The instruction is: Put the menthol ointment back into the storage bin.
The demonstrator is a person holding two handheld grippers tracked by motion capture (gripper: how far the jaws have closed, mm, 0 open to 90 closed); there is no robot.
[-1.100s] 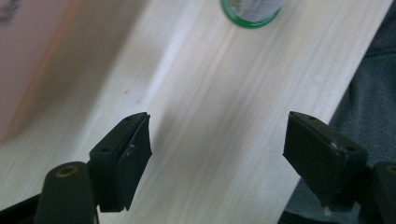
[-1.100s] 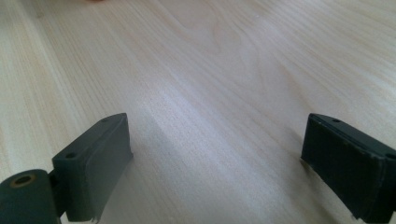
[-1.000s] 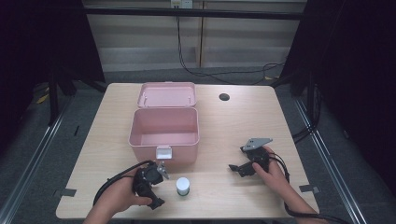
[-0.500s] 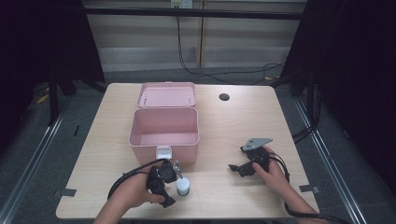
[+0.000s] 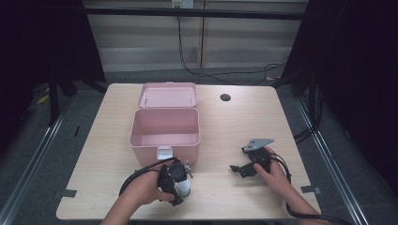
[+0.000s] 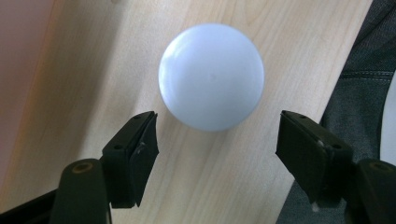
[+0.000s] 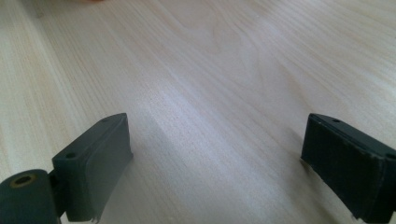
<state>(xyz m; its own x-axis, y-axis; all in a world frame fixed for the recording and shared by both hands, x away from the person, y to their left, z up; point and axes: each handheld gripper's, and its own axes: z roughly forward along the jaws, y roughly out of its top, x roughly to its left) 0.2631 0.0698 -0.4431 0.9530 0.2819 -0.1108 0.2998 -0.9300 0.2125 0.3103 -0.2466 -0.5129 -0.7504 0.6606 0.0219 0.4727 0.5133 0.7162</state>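
Hovering over white jar (image 6: 211, 77), left claw (image 6: 217, 140) apart; right claw (image 7: 215, 163) apart; pink box (image 5: 165, 133) open, empty.

Before me lay the light wooden rectangular table (image 5: 234, 122), its grain running across my side. A small dark round hole (image 5: 225, 97) sat near its far edge, toward my right. Two short strips of grey tape marked the near corners, one at my left (image 5: 69, 192) and one at my right (image 5: 311, 189). Beyond the table I saw a thin black cable (image 5: 187, 65) hanging down the pale panelled wall (image 5: 141, 42) and trailing over the grey floor (image 5: 244, 75). Long metal floor rails (image 5: 37, 154) flanked the table on both sides.
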